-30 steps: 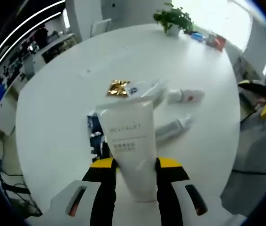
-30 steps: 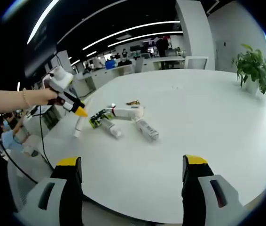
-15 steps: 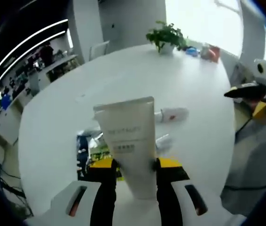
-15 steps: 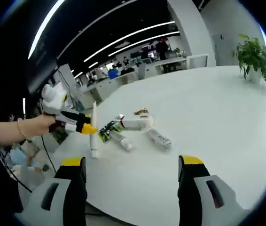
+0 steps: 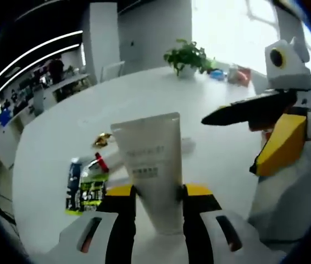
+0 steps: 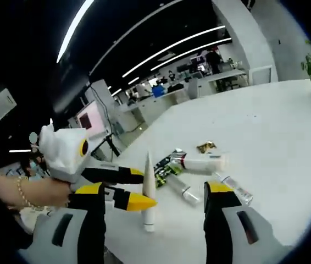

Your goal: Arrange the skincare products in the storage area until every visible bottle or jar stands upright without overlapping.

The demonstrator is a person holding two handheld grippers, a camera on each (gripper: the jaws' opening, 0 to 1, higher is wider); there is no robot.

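The left gripper fingers pinch a white cream tube upright above the worktop; the right gripper fingers are spread.

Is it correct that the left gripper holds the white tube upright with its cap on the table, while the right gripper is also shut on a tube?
Not entirely. The right gripper is open and holds nothing; the right gripper view shows its jaws wide apart. The rest stands: the left gripper is shut on the white tube, which stands cap-down on the table.

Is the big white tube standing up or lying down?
Standing up. In the right gripper view the white tube stands cap-down on the table, with the left gripper closed around it.
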